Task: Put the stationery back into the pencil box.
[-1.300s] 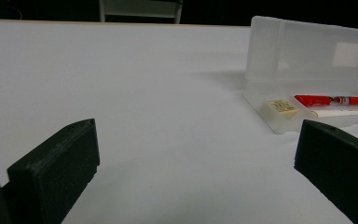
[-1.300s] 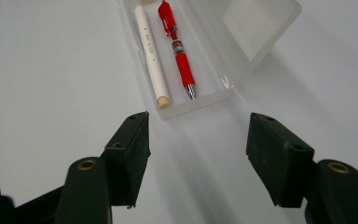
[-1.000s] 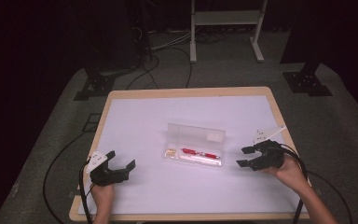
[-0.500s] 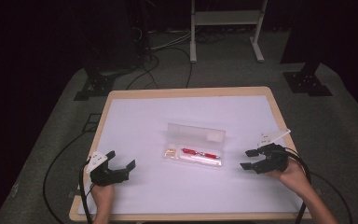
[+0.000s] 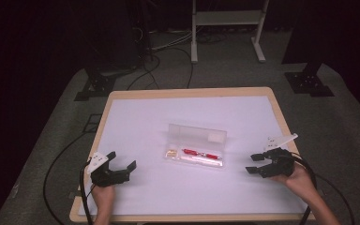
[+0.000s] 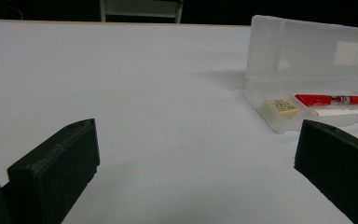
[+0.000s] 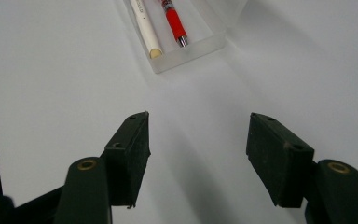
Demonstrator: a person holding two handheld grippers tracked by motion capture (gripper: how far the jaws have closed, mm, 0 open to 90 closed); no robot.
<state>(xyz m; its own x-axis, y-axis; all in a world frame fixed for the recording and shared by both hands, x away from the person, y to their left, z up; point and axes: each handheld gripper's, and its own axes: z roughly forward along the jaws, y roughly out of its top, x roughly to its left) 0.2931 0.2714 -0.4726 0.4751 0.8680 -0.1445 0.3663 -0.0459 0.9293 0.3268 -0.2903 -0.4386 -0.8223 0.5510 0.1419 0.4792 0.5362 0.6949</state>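
Evidently the clear plastic pencil case (image 5: pixel 196 146) lies open mid-tabletop (image 5: pixel 136 117), lid upright at the back, so the red pen (image 5: pixel 200 153), white stick (image 7: pixel 144 25) and eraser (image 6: pixel 279 106) in its tray can be reached from either side. Left gripper (image 5: pixel 122 168) and right gripper (image 5: pixel 254 164) rest well apart from it, fingers (image 7: pixel 130 144) spread and empty, pointing inward toward the case.
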